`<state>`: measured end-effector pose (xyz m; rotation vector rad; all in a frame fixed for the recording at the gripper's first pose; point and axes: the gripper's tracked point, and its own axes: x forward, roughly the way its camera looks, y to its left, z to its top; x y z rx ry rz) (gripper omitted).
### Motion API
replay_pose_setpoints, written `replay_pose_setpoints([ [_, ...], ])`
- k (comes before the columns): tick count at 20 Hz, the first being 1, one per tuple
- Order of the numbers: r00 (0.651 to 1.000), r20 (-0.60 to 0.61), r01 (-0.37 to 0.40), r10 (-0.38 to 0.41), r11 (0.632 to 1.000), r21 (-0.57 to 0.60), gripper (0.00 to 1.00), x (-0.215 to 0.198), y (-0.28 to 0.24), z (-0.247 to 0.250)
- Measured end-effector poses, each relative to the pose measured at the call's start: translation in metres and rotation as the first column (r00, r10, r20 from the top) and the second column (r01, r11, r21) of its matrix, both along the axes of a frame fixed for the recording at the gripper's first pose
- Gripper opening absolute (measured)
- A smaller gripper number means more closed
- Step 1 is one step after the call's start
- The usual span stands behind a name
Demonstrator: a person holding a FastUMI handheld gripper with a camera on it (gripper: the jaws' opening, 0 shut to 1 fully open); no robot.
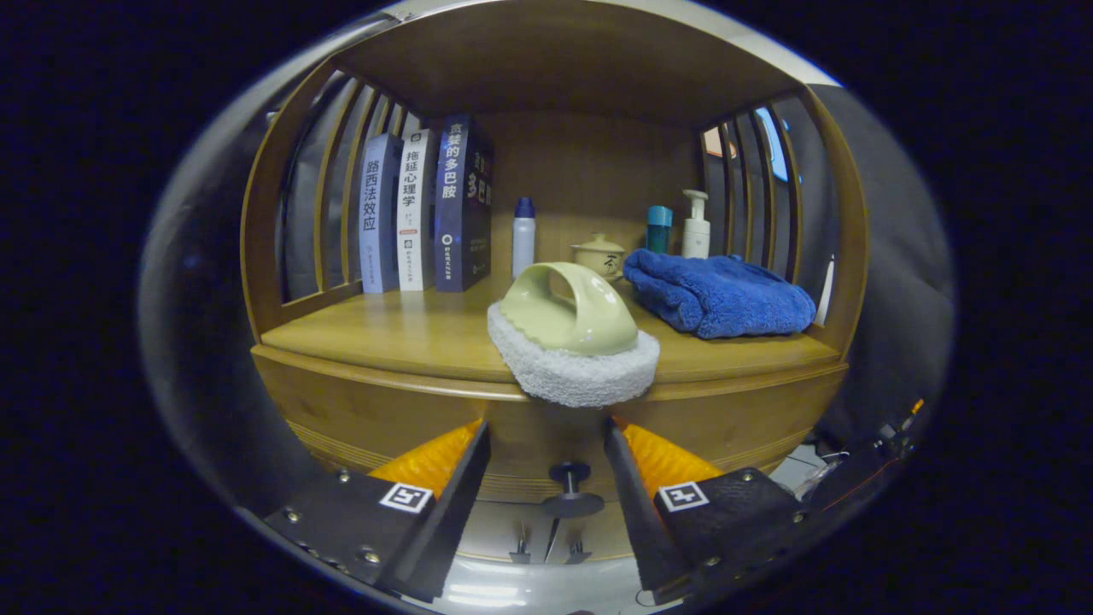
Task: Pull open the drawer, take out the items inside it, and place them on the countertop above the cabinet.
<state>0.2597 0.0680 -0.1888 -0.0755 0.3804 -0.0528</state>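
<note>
Three upright books [423,213] stand at the far left of the wooden countertop [384,337]. To their right stands a small white bottle [523,237], then a lidded ceramic jar [599,254]. The scrubbing brush [572,337] with a pale green handle sits at the near edge, slightly overhanging. A folded blue towel [717,295] lies right of it. The gripper [546,478] hangs below with fingers spread, empty, the drawer knob [570,487] between them.

Warm-lit wooden cabinet [341,410] with slatted sides [337,188], wooden back panel [589,171], dark cloth wall [897,256] beyond.
</note>
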Motion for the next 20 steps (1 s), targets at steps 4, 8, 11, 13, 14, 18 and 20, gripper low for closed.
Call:
replay_pose_setpoints([
  [4, 1.000, 0.006, 0.000, 0.000, 1.000, 0.013, 0.81, 0.000, 0.000, 0.000],
  [8, 1.000, 0.011, -0.001, 0.000, 1.000, 0.022, 0.81, 0.000, -0.001, 0.000],
  [11, 1.000, 0.020, 0.001, -0.002, 0.999, 0.036, 0.81, 0.000, -0.001, 0.000],
  [13, 1.000, 0.027, 0.005, -0.007, 0.998, 0.059, 0.81, 0.000, -0.002, -0.002],
  [14, 1.000, 0.024, 0.011, -0.013, 0.996, 0.083, 0.82, -0.001, -0.002, -0.003],
  [18, 0.997, -0.079, -0.002, 0.012, 0.992, 0.123, 0.82, -0.016, -0.007, -0.021],
  [20, 1.000, -0.024, -0.015, 0.017, 0.994, 0.108, 0.81, -0.030, -0.017, 0.001],
])
